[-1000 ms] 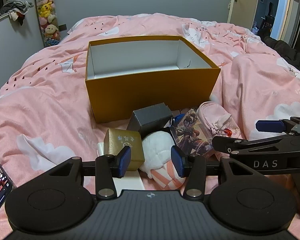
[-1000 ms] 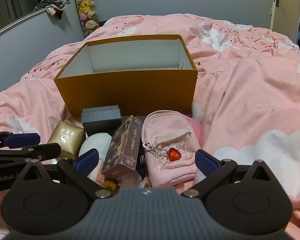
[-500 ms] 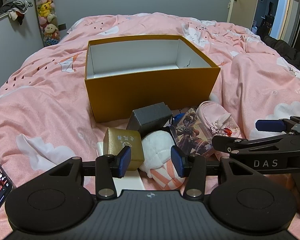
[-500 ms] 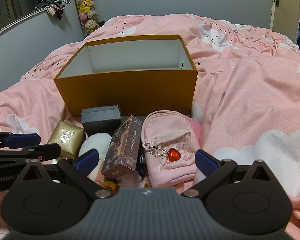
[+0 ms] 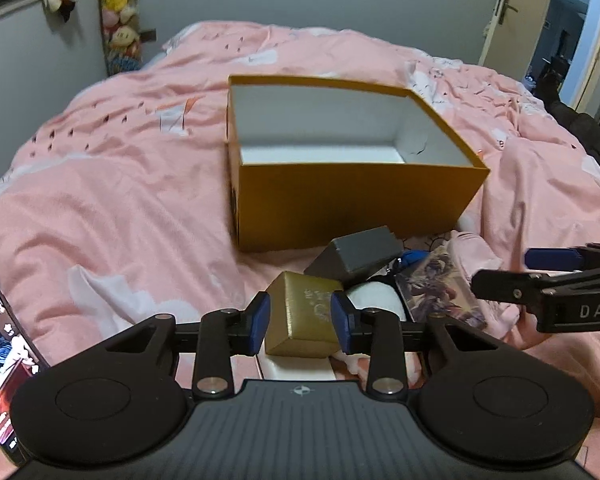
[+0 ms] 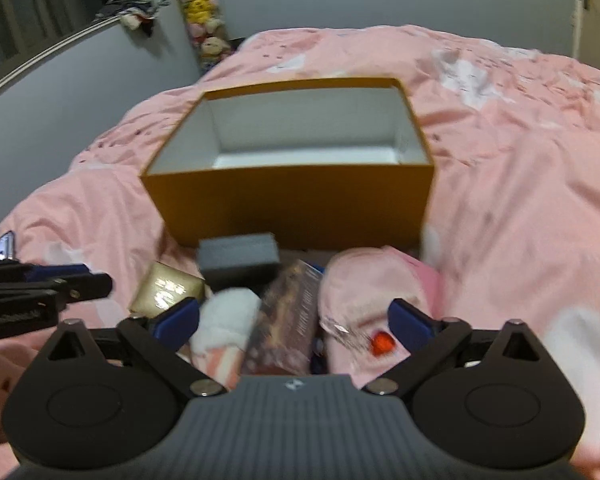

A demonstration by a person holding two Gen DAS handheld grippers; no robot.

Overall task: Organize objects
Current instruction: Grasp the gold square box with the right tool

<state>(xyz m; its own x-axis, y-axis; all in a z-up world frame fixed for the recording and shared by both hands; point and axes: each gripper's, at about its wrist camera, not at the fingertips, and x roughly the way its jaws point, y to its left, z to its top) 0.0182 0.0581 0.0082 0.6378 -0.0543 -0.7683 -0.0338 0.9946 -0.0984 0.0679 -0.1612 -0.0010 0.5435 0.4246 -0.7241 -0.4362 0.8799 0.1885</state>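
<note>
An open orange box (image 5: 352, 208) with a white inside stands on the pink bed; it also shows in the right wrist view (image 6: 292, 200). In front of it lies a pile: a small gold box (image 5: 304, 312), a grey box (image 5: 364, 258), a white plush (image 5: 376, 300), a card pack (image 5: 440, 292) and a pink pouch (image 6: 364, 304) with a red heart charm. My left gripper (image 5: 300, 320) has its blue pads on either side of the gold box, close to its sides. My right gripper (image 6: 294, 318) is open wide over the plush, card pack (image 6: 288, 320) and pouch.
A phone (image 5: 0, 344) lies at the left edge of the bed. A white flat item (image 5: 296, 366) sits under the gold box. Plush toys (image 5: 120, 8) hang on the far wall. A door (image 5: 504, 12) stands at the right.
My left gripper has shifted left and now brackets the gold box instead of the plush. My right gripper has moved forward and down over the pile; its view is blurred.
</note>
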